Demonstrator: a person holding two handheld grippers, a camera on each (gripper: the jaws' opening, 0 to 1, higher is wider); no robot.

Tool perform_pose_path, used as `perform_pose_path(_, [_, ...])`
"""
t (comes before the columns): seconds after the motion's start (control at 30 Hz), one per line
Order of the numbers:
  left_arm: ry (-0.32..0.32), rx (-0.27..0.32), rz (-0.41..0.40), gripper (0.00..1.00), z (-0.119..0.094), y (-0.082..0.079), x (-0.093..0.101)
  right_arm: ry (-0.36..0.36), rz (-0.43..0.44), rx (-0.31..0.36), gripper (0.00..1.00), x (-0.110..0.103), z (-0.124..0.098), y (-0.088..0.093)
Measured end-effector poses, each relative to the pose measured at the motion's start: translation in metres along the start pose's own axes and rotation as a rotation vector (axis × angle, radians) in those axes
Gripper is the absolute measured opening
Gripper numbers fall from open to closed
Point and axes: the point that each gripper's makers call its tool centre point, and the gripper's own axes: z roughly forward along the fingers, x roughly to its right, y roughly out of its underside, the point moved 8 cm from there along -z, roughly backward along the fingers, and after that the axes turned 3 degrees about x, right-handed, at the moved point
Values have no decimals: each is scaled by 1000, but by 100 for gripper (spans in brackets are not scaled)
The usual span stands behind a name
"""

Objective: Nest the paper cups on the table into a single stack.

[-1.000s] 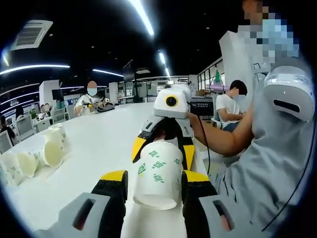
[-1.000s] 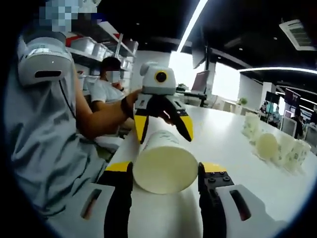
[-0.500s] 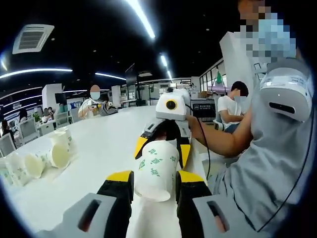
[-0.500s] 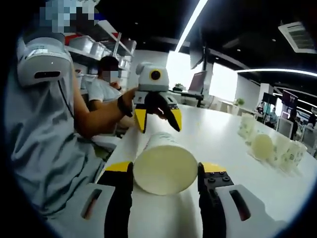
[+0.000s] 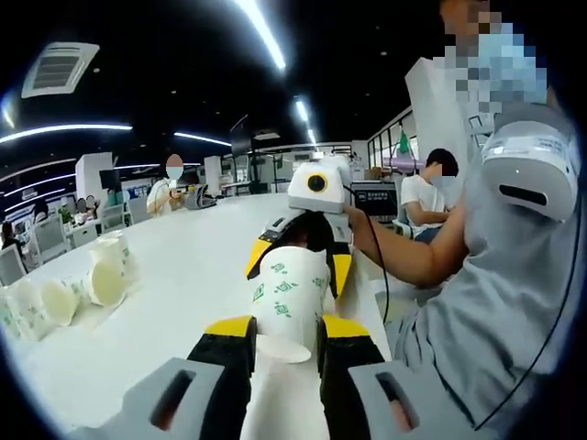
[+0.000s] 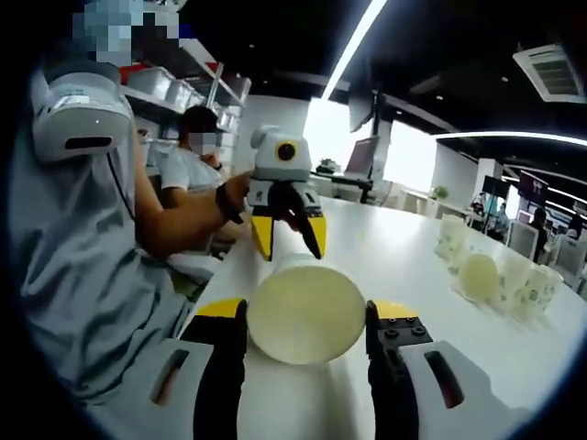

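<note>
cups were the business at hand, and both tongs were closed on the same one: a paper cup [image 5: 287, 298] printed with green marks, held in the air above the white table [image 5: 174, 275]. in the left gripper view the left gripper [image 5: 282, 335] pinched the cup near its narrow base, jaws pressed against its sides, while the right gripper [image 5: 295, 255] came in from the far side and clamped the rim end. in the right gripper view the right gripper [image 6: 306, 330] showed the cup's wide open mouth [image 6: 306, 313] between its jaws, with the left gripper [image 6: 287, 236] beyond, holding the far end.

whether this was one cup or two already pushed together, i could not tell; only one body showed. holding it from both ends looked like the way to press one cup home inside another, or to pass the stack between hands, since a grip at each end keeps the axis straight.

remaining loose cups [image 5: 69, 293] sat well apart on the table, some upright and some tipped on their sides; in the right gripper view they [image 6: 500, 270] clustered toward the far edge. by my reading the task was early, most cups unstacked. other people sat at tables in the background.
</note>
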Motion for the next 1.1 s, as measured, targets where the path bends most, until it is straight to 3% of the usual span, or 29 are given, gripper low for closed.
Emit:
perform_pose_path(0.4, [-3, -8, 4, 27, -1, 1, 1, 14, -26, 46, 55, -8, 3, -18])
perform_pose_path(1.1, [-22, -28, 6, 27, -7, 5, -3, 21, -27, 114, 55, -2, 21, -36])
